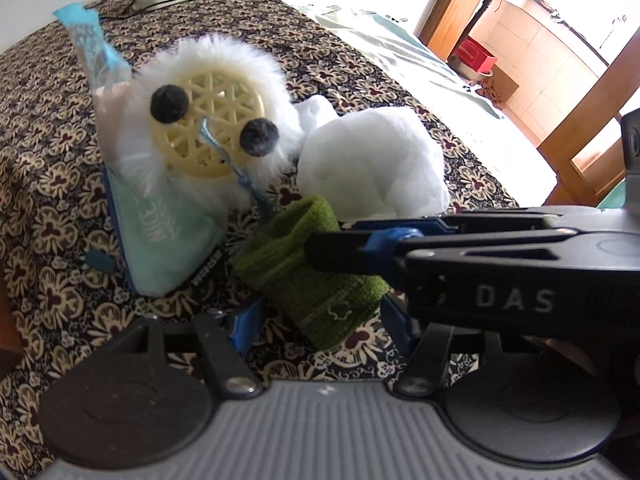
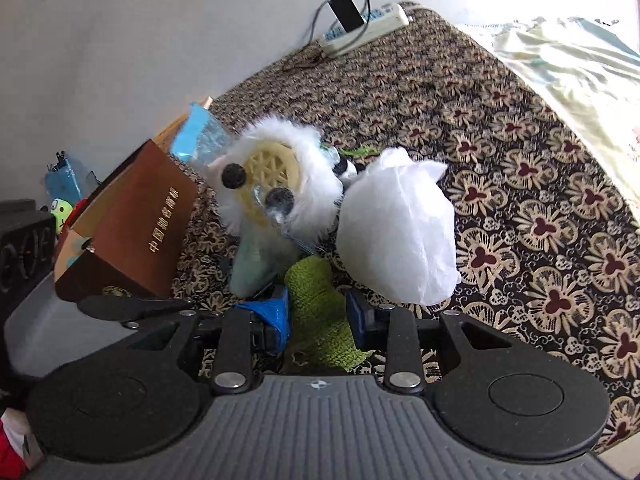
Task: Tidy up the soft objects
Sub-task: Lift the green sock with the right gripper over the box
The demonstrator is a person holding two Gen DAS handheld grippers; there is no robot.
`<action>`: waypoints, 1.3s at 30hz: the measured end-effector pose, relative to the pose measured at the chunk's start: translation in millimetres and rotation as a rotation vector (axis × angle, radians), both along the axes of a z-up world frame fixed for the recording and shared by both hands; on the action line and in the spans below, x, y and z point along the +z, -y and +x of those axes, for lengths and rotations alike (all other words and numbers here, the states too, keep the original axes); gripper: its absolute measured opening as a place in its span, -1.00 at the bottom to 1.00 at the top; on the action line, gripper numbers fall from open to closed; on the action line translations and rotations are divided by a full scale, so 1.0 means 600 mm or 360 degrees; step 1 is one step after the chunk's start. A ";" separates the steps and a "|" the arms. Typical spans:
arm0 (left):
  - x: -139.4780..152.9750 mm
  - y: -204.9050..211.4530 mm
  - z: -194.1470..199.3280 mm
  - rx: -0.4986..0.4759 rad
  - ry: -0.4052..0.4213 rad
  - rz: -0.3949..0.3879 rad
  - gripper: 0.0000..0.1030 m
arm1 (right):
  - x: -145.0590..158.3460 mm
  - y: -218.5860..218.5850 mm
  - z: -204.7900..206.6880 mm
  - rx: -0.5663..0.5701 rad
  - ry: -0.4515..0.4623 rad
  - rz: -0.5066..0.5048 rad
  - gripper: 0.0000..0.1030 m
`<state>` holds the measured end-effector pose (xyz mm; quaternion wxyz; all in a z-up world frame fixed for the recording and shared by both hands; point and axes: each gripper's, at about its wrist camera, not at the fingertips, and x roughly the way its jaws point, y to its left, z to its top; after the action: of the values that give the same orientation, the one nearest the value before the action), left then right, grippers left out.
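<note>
On the floral cloth (image 2: 540, 208), right tool (image 2: 318, 316) clamped around green knit roll (image 2: 320, 304).

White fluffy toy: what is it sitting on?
The white fluffy toy rests against a pale green packet and a clear blue-edged wrapper, on the patterned cloth. Its underside and whatever lies beneath are hidden.

"das" stands in pale letters on the right gripper (image 1: 344, 248), "nice" on the pale green pouch (image 1: 164, 236), and gold chinese characters on the brown book (image 2: 136, 220).
</note>
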<state>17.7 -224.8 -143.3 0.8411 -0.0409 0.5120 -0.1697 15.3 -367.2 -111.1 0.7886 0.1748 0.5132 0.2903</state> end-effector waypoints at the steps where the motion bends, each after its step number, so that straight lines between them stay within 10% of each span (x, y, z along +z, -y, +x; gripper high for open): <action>1: -0.002 -0.001 0.002 0.0005 0.0001 -0.0002 0.22 | -0.002 0.000 0.001 0.0003 -0.0015 0.0012 -0.70; 18: 0.033 -0.034 -0.040 -0.0108 0.0099 -0.0105 -0.24 | 0.024 -0.004 -0.018 0.0125 -0.0141 0.0254 -0.83; 39: 0.176 -0.273 -0.155 0.0195 0.0485 -0.0080 -0.24 | 0.157 -0.236 -0.039 0.0435 0.0212 0.0493 -0.82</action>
<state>-75.3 -60.9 -37.8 0.9165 -0.0667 0.3706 -0.1351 -7.9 -225.7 -16.7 0.7378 0.2031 0.4281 0.4807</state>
